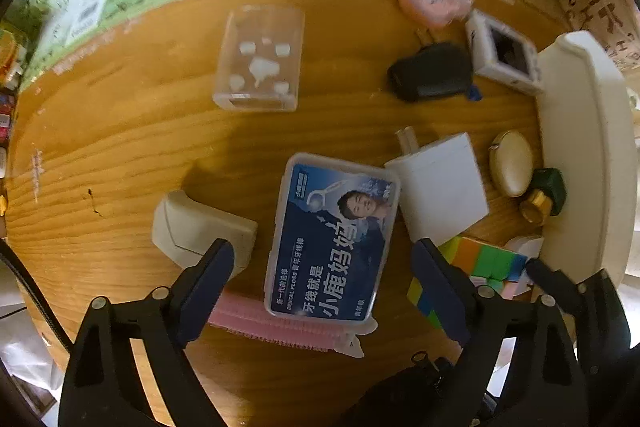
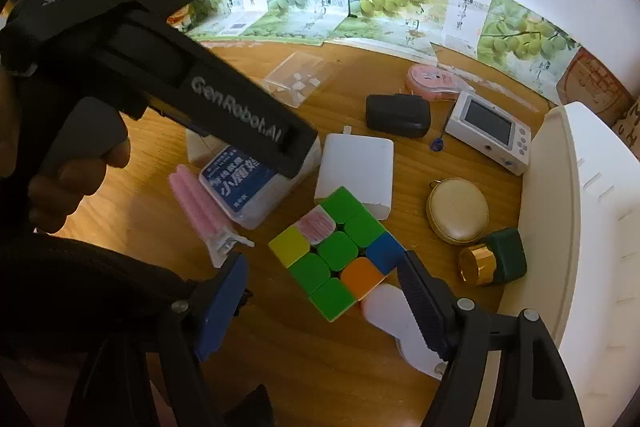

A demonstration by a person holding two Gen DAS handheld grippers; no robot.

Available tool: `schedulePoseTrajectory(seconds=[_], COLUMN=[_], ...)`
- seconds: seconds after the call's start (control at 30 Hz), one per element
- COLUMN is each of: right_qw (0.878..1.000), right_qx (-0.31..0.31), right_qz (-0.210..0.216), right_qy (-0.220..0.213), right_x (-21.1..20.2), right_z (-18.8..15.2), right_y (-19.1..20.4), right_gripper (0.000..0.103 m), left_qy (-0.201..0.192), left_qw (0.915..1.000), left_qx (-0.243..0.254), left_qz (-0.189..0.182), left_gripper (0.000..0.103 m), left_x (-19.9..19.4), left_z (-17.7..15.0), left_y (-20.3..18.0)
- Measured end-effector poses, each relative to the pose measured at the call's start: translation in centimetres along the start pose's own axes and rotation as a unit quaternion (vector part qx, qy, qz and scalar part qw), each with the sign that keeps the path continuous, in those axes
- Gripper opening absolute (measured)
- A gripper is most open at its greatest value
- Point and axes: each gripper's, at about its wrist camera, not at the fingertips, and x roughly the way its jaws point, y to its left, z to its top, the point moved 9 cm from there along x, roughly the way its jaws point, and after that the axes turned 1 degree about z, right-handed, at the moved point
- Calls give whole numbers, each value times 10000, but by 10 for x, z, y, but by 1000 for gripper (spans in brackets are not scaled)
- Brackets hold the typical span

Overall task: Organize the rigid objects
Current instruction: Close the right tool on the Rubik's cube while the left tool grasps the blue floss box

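Both tongs hang over the wooden bench (image 1: 120, 155) with their jaws spread and nothing pinched in either. Left tongs (image 1: 322, 267) point straight down over the blue dental floss box (image 1: 334, 239), which lies flat between the two fingers; neither pad presses on it, as far as I can see. That box rests partly on a pink comb (image 1: 272, 325), and a small off-white case (image 1: 200, 227) sits just beside the left finger. Right tongs (image 2: 322, 277) tilt down toward the colourful puzzle cube (image 2: 336, 251), which sits between their blue-padded fingers with a gap on the left side; on the right the finger comes very close to the cube's corner and I cannot tell whether it touches. A flat white piece (image 2: 396, 323) lies under that right finger. Just behind the cube stands a white charger block (image 2: 356, 167), touching the floss box's corner in the left wrist view. To the right of it lie a round cream case (image 2: 458, 211) and a dark green bottle with a gold cap (image 2: 496, 263), both near the wall of a white tray (image 2: 560, 227) at the bench's right edge. Farther back are a black pouch (image 2: 398, 117), a white gadget with a screen (image 2: 488, 131), a pink tape dispenser (image 2: 432, 81) and a clear plastic box (image 1: 260, 59) with small white bits inside. A person's hand (image 2: 76, 179) grips the left tool's handle.
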Motion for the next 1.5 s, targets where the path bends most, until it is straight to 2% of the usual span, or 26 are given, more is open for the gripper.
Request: schedulePoseTrajectory(seconds=[0.33,0.4,0.5,0.6,0.73,0.87,0.97,1.17,1.5], right_qw=[9997,9996,9996,9995,9991,9989,9986,9986,9996], right_qx=[51,70,37,69,87,87,92,62,-114], right_qz=[41,52,30,48,97,115,137,138,92], right_qy=[216,251,289,315,407,443,499,512,261], right_x=[18,22,26,29,34,35,37,29,5], right_z=[-1,0,-1,1,3,5,6,5,10], right_y=[-5,-7,-6,-7,-10,-12,-14,-12,-12], right_gripper=[82,82,82,82,82,79,79,79,79], left_qy=[-91,94,226,396,480,413,416,427,-121], left_qw=[9983,9987,9970,9974,9967,9969,9969,9977,9985], left_qx=[375,345,306,237,291,336,319,179,193], left_qz=[432,352,668,551,588,583,579,497,498], left_gripper=[88,82,82,81,76,66,66,65,65], left_x=[3,10,18,24,32,32,31,33,-7], left_z=[17,17,18,17,20,29,34,14,4], left_y=[-7,-10,-8,-5,-6,-14,-14,-15,-9])
